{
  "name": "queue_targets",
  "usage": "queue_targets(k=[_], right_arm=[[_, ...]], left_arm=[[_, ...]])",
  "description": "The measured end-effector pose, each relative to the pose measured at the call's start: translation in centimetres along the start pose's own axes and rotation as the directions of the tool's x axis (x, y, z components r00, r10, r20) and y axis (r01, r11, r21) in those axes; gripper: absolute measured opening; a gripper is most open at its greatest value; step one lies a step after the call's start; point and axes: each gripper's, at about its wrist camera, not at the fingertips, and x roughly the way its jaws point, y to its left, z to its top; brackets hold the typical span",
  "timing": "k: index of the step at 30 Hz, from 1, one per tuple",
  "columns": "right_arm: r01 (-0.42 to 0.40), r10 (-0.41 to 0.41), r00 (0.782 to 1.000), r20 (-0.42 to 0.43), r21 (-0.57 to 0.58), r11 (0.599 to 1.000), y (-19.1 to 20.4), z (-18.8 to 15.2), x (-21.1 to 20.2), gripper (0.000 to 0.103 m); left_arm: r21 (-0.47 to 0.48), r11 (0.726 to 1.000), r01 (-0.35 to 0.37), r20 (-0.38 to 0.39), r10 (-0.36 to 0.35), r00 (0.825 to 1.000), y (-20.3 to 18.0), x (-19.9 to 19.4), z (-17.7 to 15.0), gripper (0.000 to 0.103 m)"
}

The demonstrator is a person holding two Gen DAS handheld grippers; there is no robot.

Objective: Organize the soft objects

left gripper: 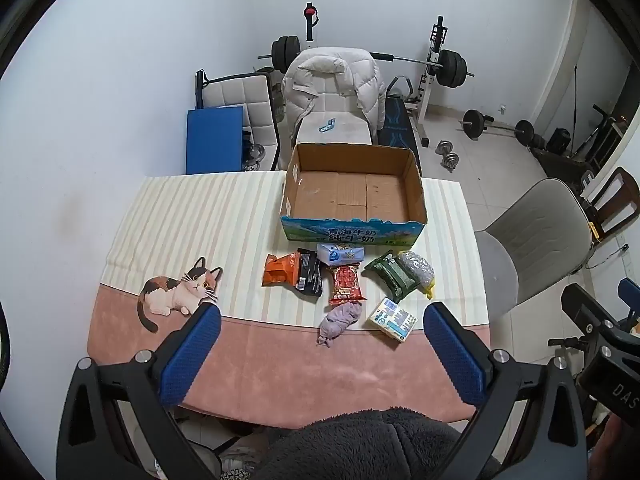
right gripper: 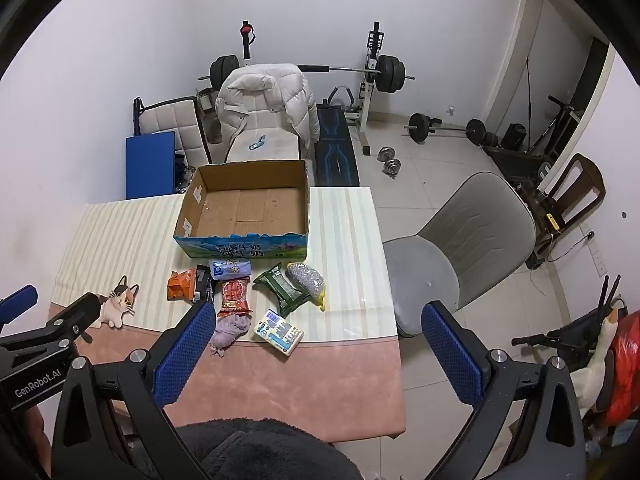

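Note:
An open cardboard box (left gripper: 294, 192) (right gripper: 192, 208) stands empty at the table's far side. In front of it lie several soft items: an orange packet (left gripper: 280, 270) (right gripper: 181, 285), a black packet (left gripper: 310, 274), a blue tissue pack (left gripper: 341, 254) (right gripper: 230, 269), a red snack bag (left gripper: 346, 282) (right gripper: 235, 295), a green pouch (left gripper: 392, 276) (right gripper: 282, 289), a silvery mesh scrubber (left gripper: 418, 267) (right gripper: 307, 279), a purple cloth (left gripper: 340, 320) (right gripper: 228, 330) and a white-blue pack (left gripper: 393, 319) (right gripper: 279, 332). My left gripper (left gripper: 322, 312) and right gripper (right gripper: 316, 314) are open, empty, held above the table's near edge.
The table (left gripper: 280, 368) has a striped and pink cloth with a cat picture (left gripper: 176, 294). A grey chair (left gripper: 532, 236) (right gripper: 460, 236) stands to the right. A chair with a white jacket (left gripper: 332, 84) and gym weights (right gripper: 444, 126) stand behind the table.

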Motion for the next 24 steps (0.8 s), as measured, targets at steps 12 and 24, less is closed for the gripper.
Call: queue_targets(k=[12, 24], right_arm=[[0.007, -0.007, 1.0, -0.007, -0.01, 1.0, 0.2, 0.6, 0.4, 0.103], [0.007, -0.007, 1.0, 0.0, -0.008, 1.0, -0.1, 0.9, 0.0, 0.103]], left_arm=[[0.0, 1.0, -0.002, 0.001, 0.002, 1.0, 0.0, 0.0, 0.0, 0.103], [-0.004, 1.0, 0.0, -0.003, 0.0, 1.0, 0.0, 0.0, 0.0, 0.103]])
